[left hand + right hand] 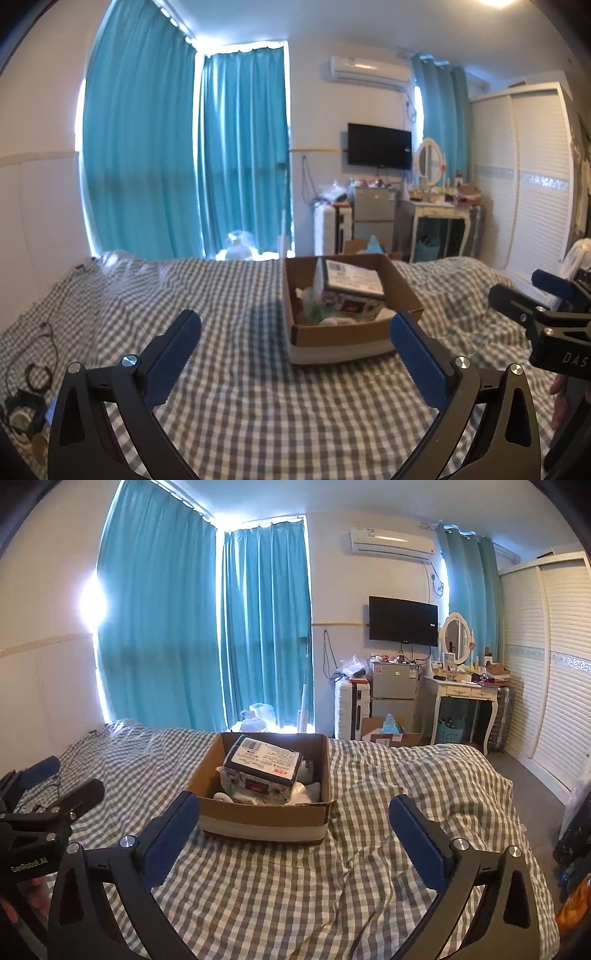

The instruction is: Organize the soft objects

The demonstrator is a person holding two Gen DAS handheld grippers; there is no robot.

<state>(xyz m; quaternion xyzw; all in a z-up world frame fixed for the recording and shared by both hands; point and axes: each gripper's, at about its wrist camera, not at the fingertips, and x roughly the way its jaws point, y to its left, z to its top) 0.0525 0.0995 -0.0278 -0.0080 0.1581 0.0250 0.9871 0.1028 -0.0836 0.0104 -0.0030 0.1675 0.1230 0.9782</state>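
Note:
A brown cardboard box [343, 334] [258, 821] sits on the grey checked bed cover [240, 406] [295, 893]. Inside lie a dark soft pack with a white label [351, 282] [264, 760] and pale soft items [314, 306] [236, 794]. My left gripper [295, 332] is open and empty, just in front of the box. My right gripper [295, 812] is open and empty, its left finger near the box's front left corner. Each gripper shows at the edge of the other's view: the right gripper [517, 295] and the left gripper [74, 775].
Cables and small dark items [29, 391] lie on the bed at the left. Beyond the bed stand teal curtains [184, 147], a small fridge [393, 698], a white dressing table [465, 698], a wardrobe [546, 664] and a wall TV [402, 620].

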